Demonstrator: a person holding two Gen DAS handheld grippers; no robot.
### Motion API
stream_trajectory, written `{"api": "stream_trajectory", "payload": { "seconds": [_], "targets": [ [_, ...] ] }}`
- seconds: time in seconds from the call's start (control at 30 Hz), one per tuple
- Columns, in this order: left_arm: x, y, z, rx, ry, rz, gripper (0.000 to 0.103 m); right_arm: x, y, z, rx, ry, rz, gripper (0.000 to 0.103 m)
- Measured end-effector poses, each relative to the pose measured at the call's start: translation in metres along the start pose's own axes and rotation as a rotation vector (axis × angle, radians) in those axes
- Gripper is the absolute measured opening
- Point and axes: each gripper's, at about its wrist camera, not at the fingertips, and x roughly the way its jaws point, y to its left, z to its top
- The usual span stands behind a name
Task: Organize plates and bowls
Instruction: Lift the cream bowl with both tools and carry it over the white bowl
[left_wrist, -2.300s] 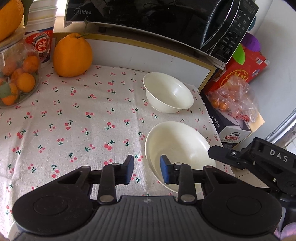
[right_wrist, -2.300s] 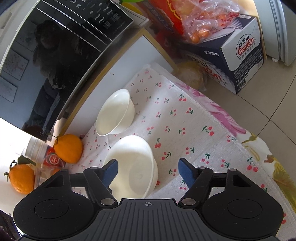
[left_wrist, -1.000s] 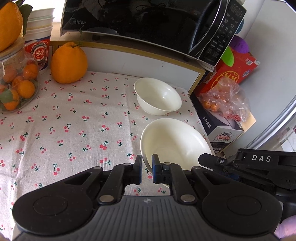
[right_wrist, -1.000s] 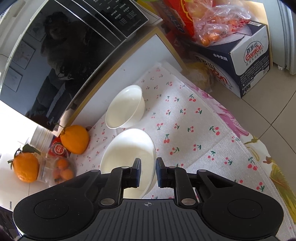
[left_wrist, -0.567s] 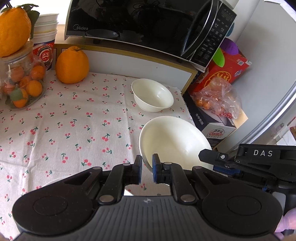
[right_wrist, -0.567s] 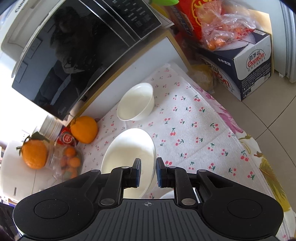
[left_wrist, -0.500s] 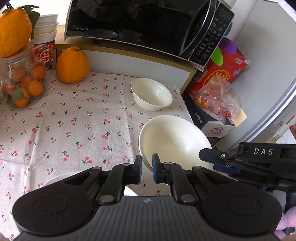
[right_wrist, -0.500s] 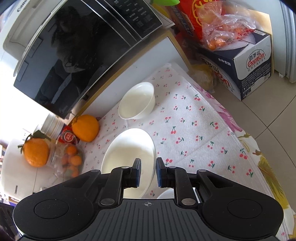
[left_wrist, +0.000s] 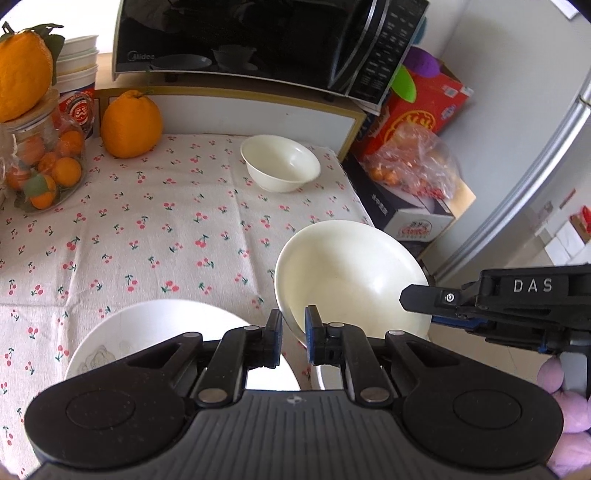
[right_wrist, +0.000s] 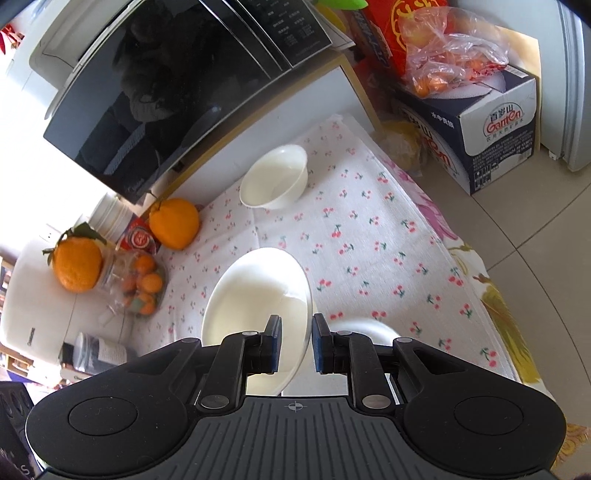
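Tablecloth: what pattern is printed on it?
Small red cherries on white tablecloth, clearest in the left wrist view.

A black microwave (left_wrist: 258, 40) sits on a shelf behind a table covered by a cherry-print cloth (left_wrist: 147, 236). A large orange (left_wrist: 131, 123) stands near a jar of small oranges (left_wrist: 40, 170). Cardboard boxes (right_wrist: 491, 122) rest on the floor.

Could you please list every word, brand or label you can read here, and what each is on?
"Midea": microwave door, lower left corner.
"DAS": right hand-held gripper, seen from the left wrist.
"GanTen": white and dark blue carton.
Microwave button labels, red box print, red cup logo: too small or blurred.
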Motion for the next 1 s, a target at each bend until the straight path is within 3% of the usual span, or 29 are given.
{"api": "stream_trajectory", "payload": {
  "seconds": [0.5,1.0],
  "targets": [
    [0.005,-0.025,-0.022,0.1,0.076,-0.015,0.016,-0.013,-0.006,-0.012,-0.111,0.05,-0.117,0.018],
    [0.016,-0.035,-0.03,0.166,0.138,0.008,0.017,0.005,-0.011,-0.021,-0.198,0.152,-0.224,0.019]
  ]
}}
